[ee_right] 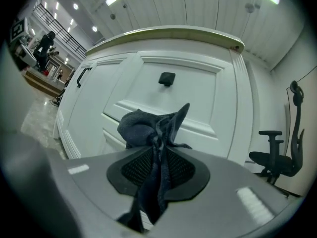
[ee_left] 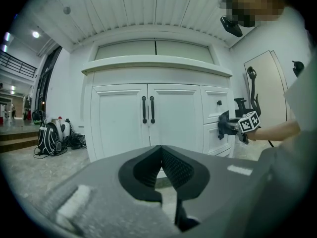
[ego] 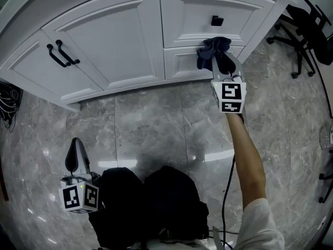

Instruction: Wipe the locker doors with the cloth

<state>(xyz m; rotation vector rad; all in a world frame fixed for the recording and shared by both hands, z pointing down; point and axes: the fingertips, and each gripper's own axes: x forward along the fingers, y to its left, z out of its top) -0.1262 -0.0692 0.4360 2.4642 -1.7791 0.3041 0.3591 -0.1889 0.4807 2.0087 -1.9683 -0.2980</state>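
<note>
Nearest, the left gripper [ee_left: 159,155] hangs over the marble floor [ego: 156,124], its fingers closed on nothing. Farther off to the right, the right gripper [ee_right: 157,150] has its fingers clamped on the dark blue cloth [ee_right: 148,125], bunched against the white cabinet's drawer front [ego: 179,64], below the black knob [ego: 217,21].

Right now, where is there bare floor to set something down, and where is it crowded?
Bare floor lies between the cabinet and the person's legs, from the left gripper across to the right gripper, which grips the cloth at the drawers. Crowded: the office chair at the far right, the cables at the left edge.
</note>
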